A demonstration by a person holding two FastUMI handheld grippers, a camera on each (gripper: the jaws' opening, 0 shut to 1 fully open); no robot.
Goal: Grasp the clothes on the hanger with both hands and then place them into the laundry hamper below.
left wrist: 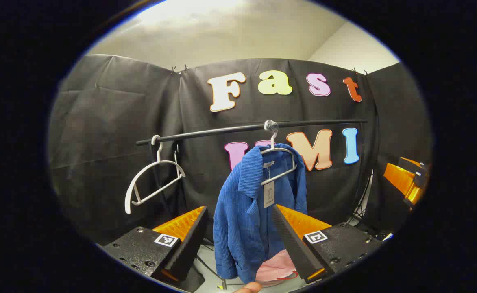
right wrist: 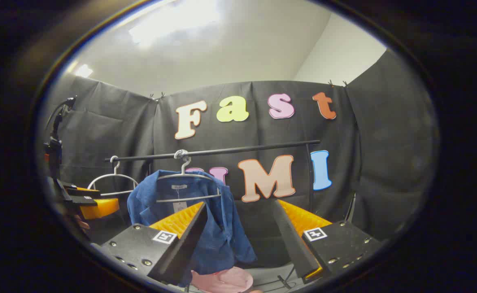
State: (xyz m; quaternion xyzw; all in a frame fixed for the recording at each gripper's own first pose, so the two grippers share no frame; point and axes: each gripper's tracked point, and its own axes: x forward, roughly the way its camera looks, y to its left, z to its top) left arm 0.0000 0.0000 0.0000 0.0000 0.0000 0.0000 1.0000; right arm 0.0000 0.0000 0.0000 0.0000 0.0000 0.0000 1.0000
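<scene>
- On the left of the left gripper view we see a bare white hanger (left wrist: 151, 179) tilted on the black rail (left wrist: 250, 128), well apart from the garment.
- Next along the rail, a second hanger (left wrist: 278, 156) carries the blue shirt (left wrist: 246, 211), which droops mostly to the left of its hook, with a paper tag at the collar.
- Our left gripper (left wrist: 238, 240) sits low in that view with its fingers spread wide; the shirt hangs in the gap beyond them and neither finger presses on it. We cannot tell how near the cloth is to the right finger.
- Under the shirt's hem lies something pink (left wrist: 277, 268); whether it is the hamper we cannot tell.
- At the far right edge of that view the right gripper's orange fingers show, small and partly cut off.
- On the left of the right gripper view we see the left gripper (right wrist: 96, 203) from the side, just below the bare hanger (right wrist: 112, 179).
- To its right the shirt (right wrist: 222, 232) hangs on its hanger (right wrist: 187, 183) from the rail (right wrist: 222, 151), partly behind our left finger.
- Our right gripper (right wrist: 242, 240) is likewise wide open and holds nothing.
- Below the shirt the pink thing (right wrist: 226, 280) shows again.
</scene>
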